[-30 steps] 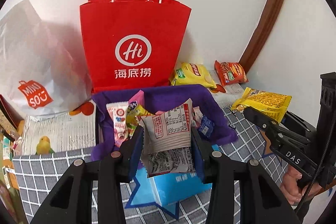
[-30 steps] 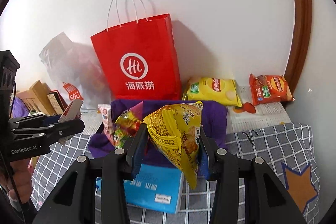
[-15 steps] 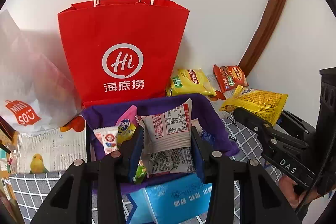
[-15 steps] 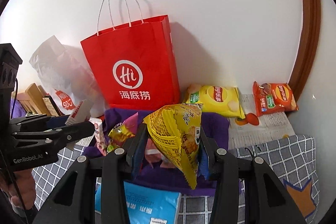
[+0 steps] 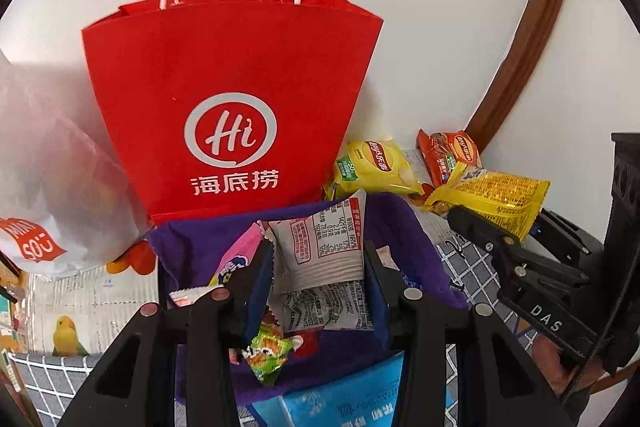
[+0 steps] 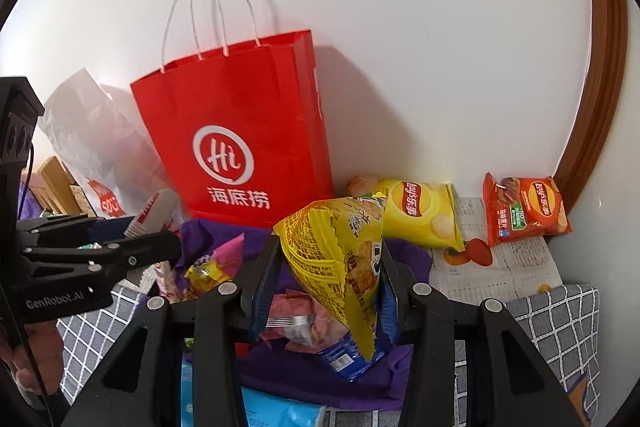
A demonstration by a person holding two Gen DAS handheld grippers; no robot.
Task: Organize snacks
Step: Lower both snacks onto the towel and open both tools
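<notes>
Left wrist view, left to right. A white plastic bag (image 5: 44, 195) fills the left edge. A red paper bag (image 5: 232, 99) stands upright at centre against the wall. Below it sits a purple bin (image 5: 404, 227) holding loose snacks, among them a pink packet (image 5: 240, 255) and a green packet (image 5: 268, 351). The left gripper (image 5: 318, 287) occupies lower centre; its jaws are closed partway on a white packet (image 5: 320, 251), which is held above the bin. A blue pack (image 5: 344, 399) lies at the bottom edge. Right of the red bag lie a yellow chip bag (image 5: 372, 167) and an orange chip bag (image 5: 448, 155), close together. At the right edge the right gripper (image 5: 492, 223) grips a yellow snack bag (image 5: 492, 199).

Right wrist view: the left gripper (image 6: 160, 239) enters from the left with the white packet (image 6: 154, 215). The right gripper (image 6: 328, 291), lower centre, has its jaws clamped partway on the yellow snack bag (image 6: 344, 259) above the purple bin (image 6: 404, 255). A checked cloth (image 6: 560, 327) covers the lower right.
</notes>
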